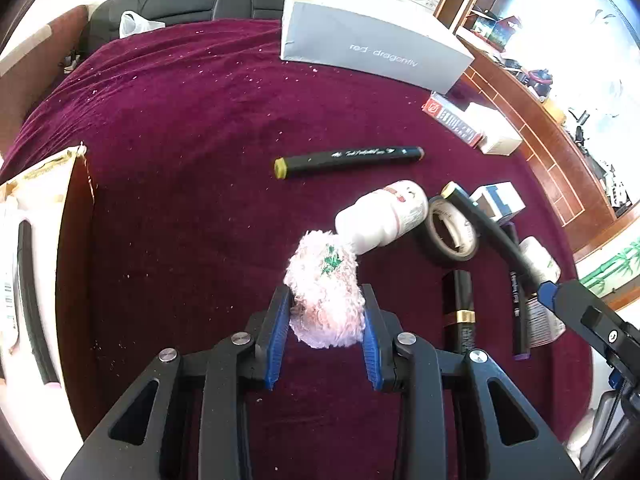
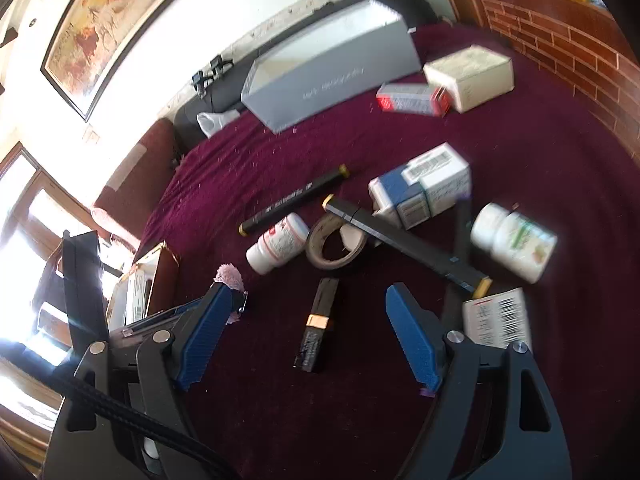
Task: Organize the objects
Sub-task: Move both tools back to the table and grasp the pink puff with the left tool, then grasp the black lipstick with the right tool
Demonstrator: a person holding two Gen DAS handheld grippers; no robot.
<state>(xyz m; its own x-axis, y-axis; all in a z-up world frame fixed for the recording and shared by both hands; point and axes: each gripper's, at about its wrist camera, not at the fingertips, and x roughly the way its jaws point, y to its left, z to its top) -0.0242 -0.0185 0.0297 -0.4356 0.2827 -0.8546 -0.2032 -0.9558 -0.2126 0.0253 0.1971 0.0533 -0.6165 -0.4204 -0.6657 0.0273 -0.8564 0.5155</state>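
the pink fluffy pouch (image 1: 325,292) sits clamped in my left gripper (image 1: 326,334), on the maroon cloth (image 1: 180,128), its far end touching the white pill bottle (image 1: 382,216). just right of that bottle lies the tape roll (image 1: 450,232). nearer me than the bottle, my right gripper (image 2: 316,332) hangs spread wide over the black lipstick (image 2: 318,324).

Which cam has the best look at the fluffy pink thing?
Left wrist view. The fluffy pink thing sits centred between the left gripper fingers, nearly whole, green spot visible. The right wrist view shows only a small pink tuft poking out behind the right gripper's left finger; that gripper is open over a black tube.
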